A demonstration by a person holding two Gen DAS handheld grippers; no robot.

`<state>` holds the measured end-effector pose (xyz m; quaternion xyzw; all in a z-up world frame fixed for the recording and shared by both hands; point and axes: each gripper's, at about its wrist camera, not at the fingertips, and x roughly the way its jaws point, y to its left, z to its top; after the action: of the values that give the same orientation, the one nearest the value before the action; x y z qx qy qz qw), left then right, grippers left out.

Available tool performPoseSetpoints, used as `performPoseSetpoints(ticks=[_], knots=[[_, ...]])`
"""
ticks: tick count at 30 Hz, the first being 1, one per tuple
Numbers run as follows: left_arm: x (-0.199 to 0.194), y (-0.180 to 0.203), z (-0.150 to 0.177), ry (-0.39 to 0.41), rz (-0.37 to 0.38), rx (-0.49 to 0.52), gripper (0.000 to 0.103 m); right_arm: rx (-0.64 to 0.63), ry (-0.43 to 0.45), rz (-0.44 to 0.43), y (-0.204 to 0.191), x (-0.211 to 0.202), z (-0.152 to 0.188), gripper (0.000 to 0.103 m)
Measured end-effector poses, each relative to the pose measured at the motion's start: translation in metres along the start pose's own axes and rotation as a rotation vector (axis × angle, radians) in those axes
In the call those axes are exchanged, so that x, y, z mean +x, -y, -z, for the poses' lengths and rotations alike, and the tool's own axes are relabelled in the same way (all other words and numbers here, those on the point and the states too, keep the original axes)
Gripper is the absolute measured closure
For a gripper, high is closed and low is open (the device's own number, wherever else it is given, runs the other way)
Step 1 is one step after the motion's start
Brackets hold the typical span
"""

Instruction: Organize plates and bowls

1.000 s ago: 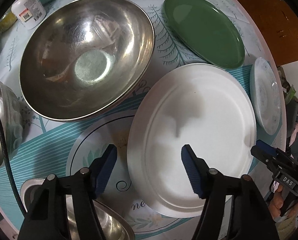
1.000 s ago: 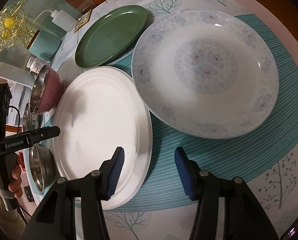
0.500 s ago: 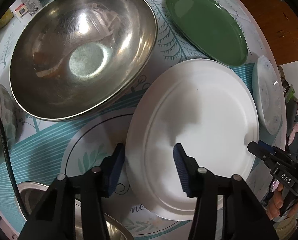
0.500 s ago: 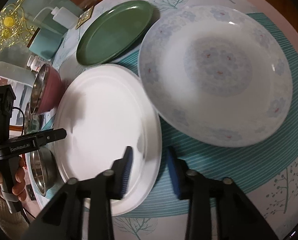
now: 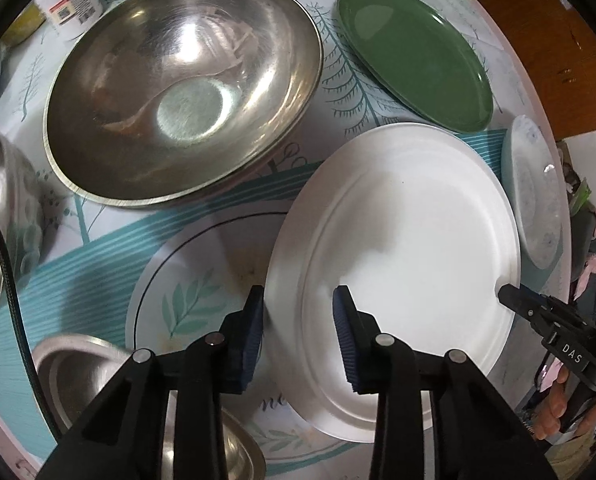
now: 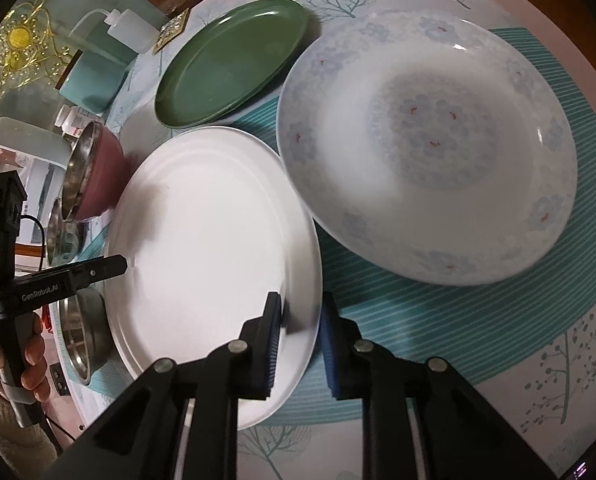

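The white plate (image 5: 398, 264) lies on the table (image 6: 558, 360), partly over a leaf-print plate (image 5: 185, 304) and just beside the floral plate (image 6: 430, 148). The green plate (image 6: 233, 68) is set behind it, and the large steel bowl (image 5: 185, 92) stands to the far left.

The white plate is straddled at opposite rims, one tool to each side. This placement is judged to serve a two-handed lift, so that a wide, flat plate is kept level and is not levered from one edge.

Left tool (image 5: 298, 336): the jaws have just been closing. The rim lies between the blue pads (image 5: 344, 336), but a clear gap is seen on the inner side, so the plate is not yet pinched. The tool is pointed steeply down at the plate's left edge.

Right tool (image 6: 300, 344): the jaws have just been closing and are now narrowly set about the right rim. The pads appear to be at the rim on both sides; whether firm pressure is applied cannot be told with certainty. This tool is likewise pointed steeply down, and it is seen in the left view at the plate's far edge, held by a hand (image 5: 558, 408).

The left hand (image 6: 21, 364) is wrapped around its handle, beside small steel bowls (image 6: 85, 332).
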<state>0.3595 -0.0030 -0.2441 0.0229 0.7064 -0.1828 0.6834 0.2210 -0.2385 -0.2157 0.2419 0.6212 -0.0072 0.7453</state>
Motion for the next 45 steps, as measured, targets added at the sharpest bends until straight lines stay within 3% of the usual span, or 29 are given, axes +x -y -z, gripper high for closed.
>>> performPoseSetpoints(ticks=[10,18,24,33,45], knots=[[-0.044,0.023,0.046,0.043,0.028,0.02,0.07,-0.037,0.014,-0.014,0.005,-0.037,0.022,0.084],[-0.082,0.061,0.114,0.102,0.042,0.061,0.07,-0.104,0.052,0.003,0.018,-0.086,0.054,0.084],[-0.098,0.07,0.175,0.12,0.077,0.019,0.07,-0.15,0.035,0.003,0.028,-0.103,0.085,0.084],[-0.056,0.078,0.25,0.086,0.108,-0.093,0.07,-0.21,-0.052,0.02,0.043,-0.088,0.132,0.084],[0.0,0.07,0.286,0.079,0.08,-0.202,0.07,-0.271,-0.101,0.104,0.044,-0.055,0.151,0.083]])
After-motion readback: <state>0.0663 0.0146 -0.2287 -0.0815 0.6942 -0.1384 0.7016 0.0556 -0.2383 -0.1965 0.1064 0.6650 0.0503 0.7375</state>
